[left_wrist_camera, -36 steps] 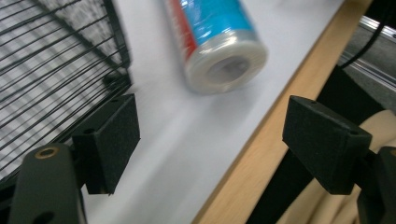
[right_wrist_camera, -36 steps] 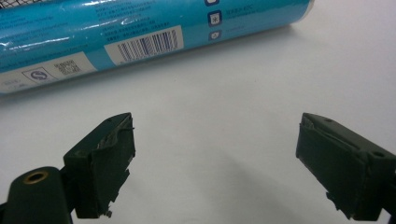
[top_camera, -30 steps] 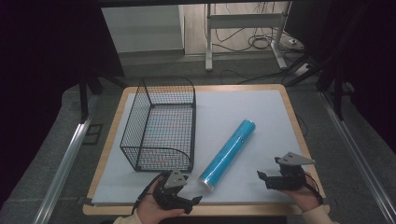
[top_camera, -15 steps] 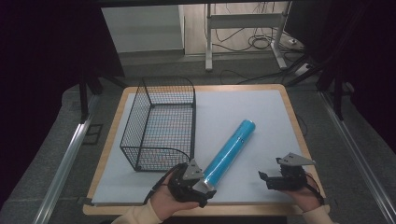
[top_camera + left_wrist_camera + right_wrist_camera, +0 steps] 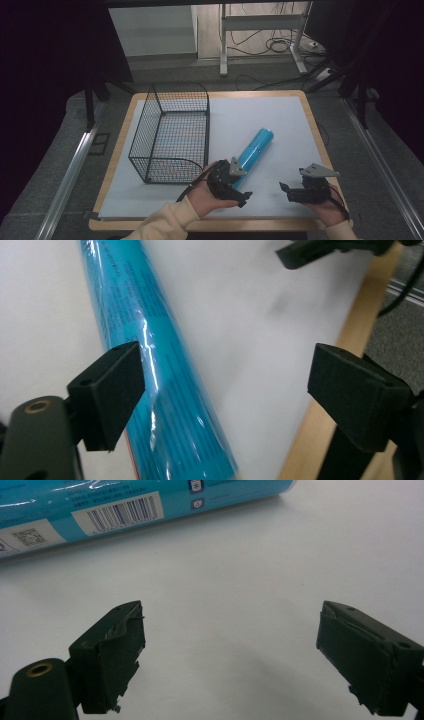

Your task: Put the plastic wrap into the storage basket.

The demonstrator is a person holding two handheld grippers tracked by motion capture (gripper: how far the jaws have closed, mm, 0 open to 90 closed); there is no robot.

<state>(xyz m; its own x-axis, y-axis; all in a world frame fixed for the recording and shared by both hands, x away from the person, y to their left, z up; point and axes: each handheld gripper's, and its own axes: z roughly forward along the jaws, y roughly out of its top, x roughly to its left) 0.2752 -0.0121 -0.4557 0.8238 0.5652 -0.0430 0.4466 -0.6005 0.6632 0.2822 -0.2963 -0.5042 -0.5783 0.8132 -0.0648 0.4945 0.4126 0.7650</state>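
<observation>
1. Blue tube [image 5: 252, 151] lies flat mid-surface, long axis diagonal: far end toward far right corner, near end toward near edge.
2. Left gripper [image 5: 235, 189] at tube's near end, jaws spread wide, tube beside one jaw, ungripped.
3. Right gripper [image 5: 290, 191] near right corner, jaws spread, holding nothing.
4. Wire basket [image 5: 172, 135] left side, empty.
5. White surface [image 5: 280, 117], wooden rim; cables [image 5: 277, 46] on floor beyond.
</observation>
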